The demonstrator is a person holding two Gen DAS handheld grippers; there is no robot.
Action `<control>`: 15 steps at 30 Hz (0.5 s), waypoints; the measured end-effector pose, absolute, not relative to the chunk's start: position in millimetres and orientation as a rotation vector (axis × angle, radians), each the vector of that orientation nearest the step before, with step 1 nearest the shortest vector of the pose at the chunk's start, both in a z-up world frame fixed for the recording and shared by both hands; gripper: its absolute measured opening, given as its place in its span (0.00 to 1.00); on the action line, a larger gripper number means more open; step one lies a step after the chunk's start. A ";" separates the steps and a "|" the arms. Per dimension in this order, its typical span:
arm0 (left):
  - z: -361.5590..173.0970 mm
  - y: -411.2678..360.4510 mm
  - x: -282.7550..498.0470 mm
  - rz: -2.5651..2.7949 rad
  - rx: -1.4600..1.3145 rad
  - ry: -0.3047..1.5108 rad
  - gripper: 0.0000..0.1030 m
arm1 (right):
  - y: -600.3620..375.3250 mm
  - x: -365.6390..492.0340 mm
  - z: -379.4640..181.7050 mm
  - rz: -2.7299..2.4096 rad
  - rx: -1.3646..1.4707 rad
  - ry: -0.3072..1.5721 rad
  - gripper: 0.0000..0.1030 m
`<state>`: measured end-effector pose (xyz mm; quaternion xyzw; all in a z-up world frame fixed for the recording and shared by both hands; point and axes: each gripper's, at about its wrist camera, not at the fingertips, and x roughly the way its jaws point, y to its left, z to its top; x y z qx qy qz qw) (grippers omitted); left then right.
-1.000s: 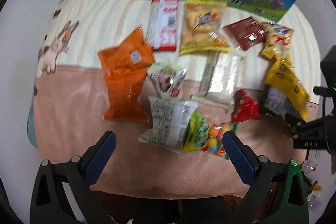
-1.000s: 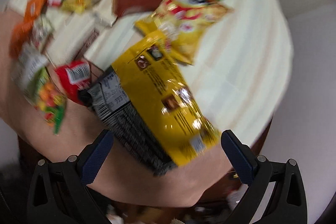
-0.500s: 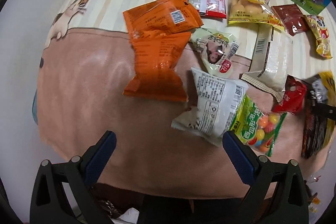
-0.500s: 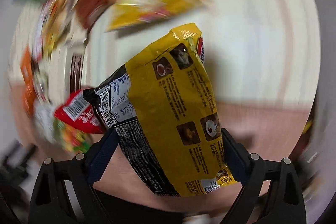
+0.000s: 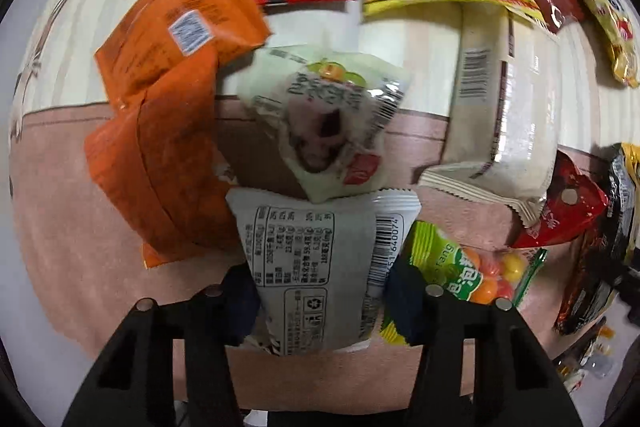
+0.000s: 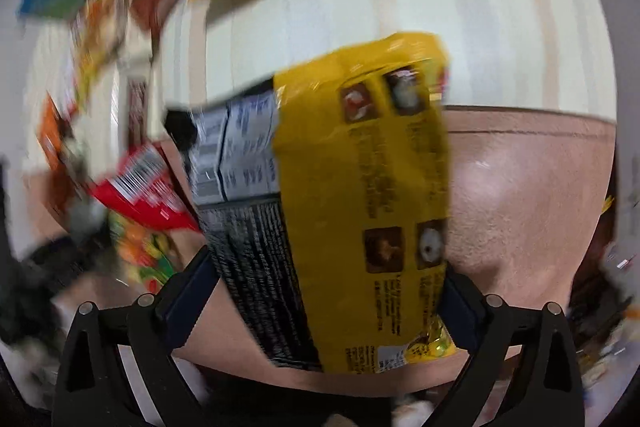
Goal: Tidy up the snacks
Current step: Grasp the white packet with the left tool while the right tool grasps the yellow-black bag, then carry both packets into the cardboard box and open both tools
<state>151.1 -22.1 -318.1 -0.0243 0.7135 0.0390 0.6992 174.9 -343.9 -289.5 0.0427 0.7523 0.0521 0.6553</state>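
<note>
On the pink-and-cream striped bedspread (image 5: 80, 211), a white crinkly snack packet printed with a nutrition table (image 5: 316, 267) is now being clamped by the left gripper (image 5: 320, 295), wide apart a second ago; a first pick is likely being started. Farther right, a yellow-and-black foil bag (image 6: 352, 211) is being straddled by the right gripper (image 6: 324, 291), its jaws reopening and wide apart.

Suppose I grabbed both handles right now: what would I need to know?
Left gripper: shut on the white snack packet, which lies on the pink blanket.
Right gripper: jaws opening, straddling the yellow-and-black bag.
The other snacks lie scattered: orange packets, green candy bag, red packet.
Done: nothing visibly sorted.
Left: lift both packets and group everything.
</note>
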 end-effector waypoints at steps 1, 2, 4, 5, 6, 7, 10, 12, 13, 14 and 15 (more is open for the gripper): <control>-317.4 -20.7 148.4 0.097 -0.057 1.580 0.47 | -337.3 174.0 -292.7 0.121 0.049 1.713 0.98; -316.5 -17.8 143.9 0.110 -0.053 1.575 0.47 | -333.3 173.3 -294.9 0.116 0.020 1.712 0.98; -317.2 -16.8 136.7 0.118 -0.061 1.575 0.48 | -331.3 169.9 -294.7 0.072 0.000 1.692 0.89; -319.2 -16.4 132.4 0.120 -0.063 1.576 0.49 | -333.4 168.7 -293.8 0.052 0.018 1.683 0.88; -322.6 -15.0 130.0 0.118 -0.061 1.578 0.49 | -336.7 166.9 -292.8 0.042 0.066 1.682 0.88; -326.5 -14.9 127.0 0.112 -0.057 1.578 0.50 | -342.7 164.0 -293.1 0.038 0.149 1.693 0.88; -336.2 -2.6 134.1 0.090 -0.052 1.584 0.48 | -363.2 160.7 -298.0 0.023 0.336 1.716 0.94; -339.8 5.5 142.6 0.068 -0.050 1.569 0.48 | -363.5 161.6 -302.1 -0.003 0.342 1.718 0.96; -336.4 6.5 144.9 0.056 -0.044 1.556 0.47 | -361.6 162.0 -304.4 -0.022 0.322 1.720 0.96; -331.4 7.8 149.8 0.048 -0.042 1.545 0.46 | -357.9 161.9 -305.7 -0.041 0.302 1.718 0.95; -327.1 8.2 147.9 0.037 -0.043 1.533 0.46 | -355.2 160.4 -305.1 -0.070 0.282 1.710 0.90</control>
